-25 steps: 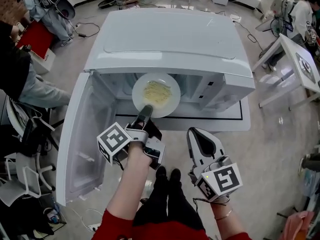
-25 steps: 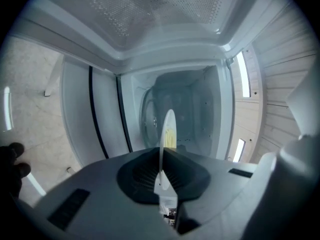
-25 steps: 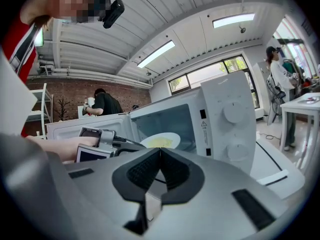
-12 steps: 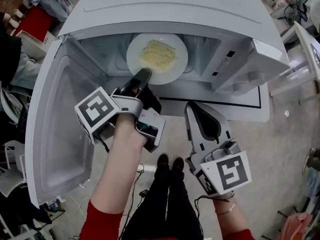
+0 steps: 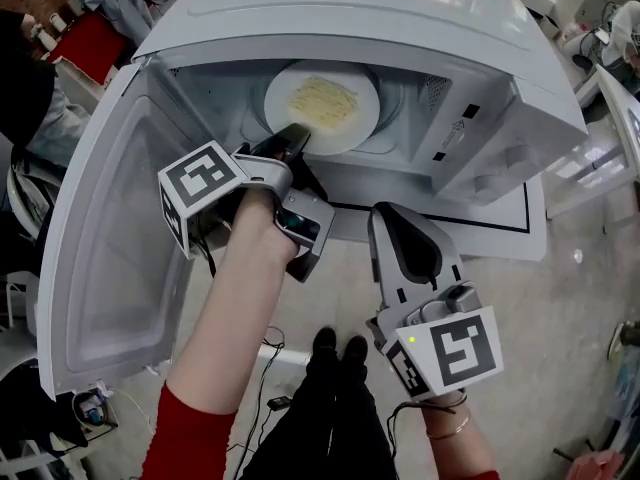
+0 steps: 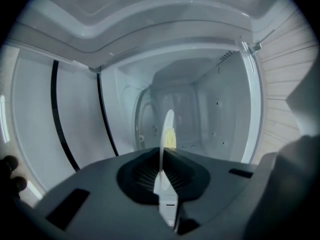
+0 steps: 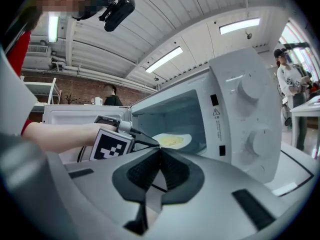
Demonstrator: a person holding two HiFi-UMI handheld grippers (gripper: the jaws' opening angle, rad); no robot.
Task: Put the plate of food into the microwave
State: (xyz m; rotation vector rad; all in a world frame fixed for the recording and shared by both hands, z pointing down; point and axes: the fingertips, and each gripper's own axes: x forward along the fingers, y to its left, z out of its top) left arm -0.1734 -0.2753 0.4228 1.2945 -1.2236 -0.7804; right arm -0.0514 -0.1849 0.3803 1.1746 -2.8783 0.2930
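1. Left gripper (image 5: 293, 138): jaws pressed together on the near rim of the plate (image 5: 366, 118). The left gripper view confirms the pinch, the plate (image 6: 167, 126) running edge-on out from between the jaws, which reach into the microwave (image 5: 400, 23).

2. Plate: it carries a heap of pale yellow food (image 5: 322, 96) and sits within the microwave cavity, toward its left half. A second ago it lay at the mouth of the microwave, its near part overhanging the front edge; half a second ago it was partly in; now almost all of it is past the opening. Whether it rests on the cavity floor cannot be told.

3. Microwave door (image 5: 105, 258): swung fully open to the left of the microwave, as in both earlier frames.

4. Right gripper (image 5: 386, 216): jaws closed together with nothing between them. It hangs in front of the microwave, below the front edge and right of the left gripper, in about the same place relative to the microwave as before. Its own view looks past the closed jaws at the open microwave (image 7: 235, 104) and the plate (image 7: 175, 141) inside.
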